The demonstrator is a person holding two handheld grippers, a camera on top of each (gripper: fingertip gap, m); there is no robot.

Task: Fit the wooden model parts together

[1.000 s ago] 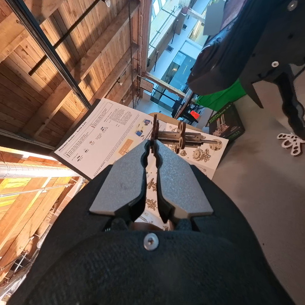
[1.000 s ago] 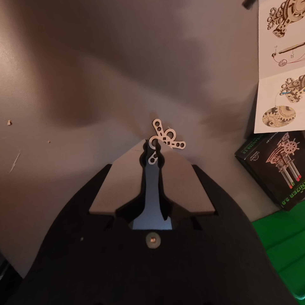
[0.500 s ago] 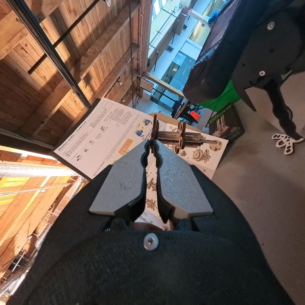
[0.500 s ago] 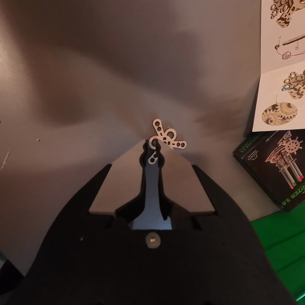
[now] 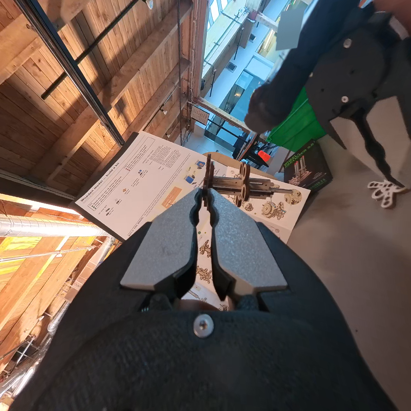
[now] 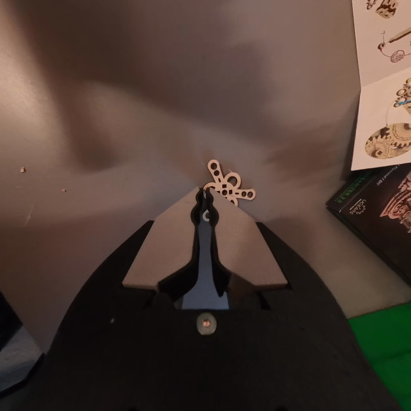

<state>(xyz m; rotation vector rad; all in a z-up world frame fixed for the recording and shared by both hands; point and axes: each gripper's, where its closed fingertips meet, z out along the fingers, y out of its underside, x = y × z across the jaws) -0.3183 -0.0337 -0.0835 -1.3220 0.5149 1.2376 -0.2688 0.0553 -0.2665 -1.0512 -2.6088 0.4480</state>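
A matte grey tabletop (image 6: 111, 111) fills the right wrist view, patched with soft shadow and dotted with a few pale crumbs at the left. On it, at the right edge, lie a folded white instruction sheet (image 6: 382, 89) with printed drawings of gears, a dark kit box (image 6: 378, 213) just below it, and a strip of green (image 6: 382, 355) nearer the camera. In the left wrist view a second printed instruction page (image 5: 138, 184) leans up behind the work, and beyond it rise warm timber planks and beams (image 5: 66, 89), a dark metal rail, a silver duct at the left and a bright glazed atrium farther off. The left gripper (image 5: 205, 195) has its grey fingers nearly together, pinching the dark toothed end disc of a wooden model assembly (image 5: 235, 184) — a bundle of slim rods running away from the tips through a lobed disc, held clear of the table. The right gripper (image 6: 205, 195) has its tips pressed almost closed on the edge of a flat pale wooden part (image 6: 226, 186), a pierced piece with ringed lobes and two holed arms; whether it lies on the tabletop or is lifted off it I cannot tell. From the left camera the same part (image 5: 387, 191) shows at the far right — the black fingertips of the right gripper (image 5: 398, 184) meet its upper edge.
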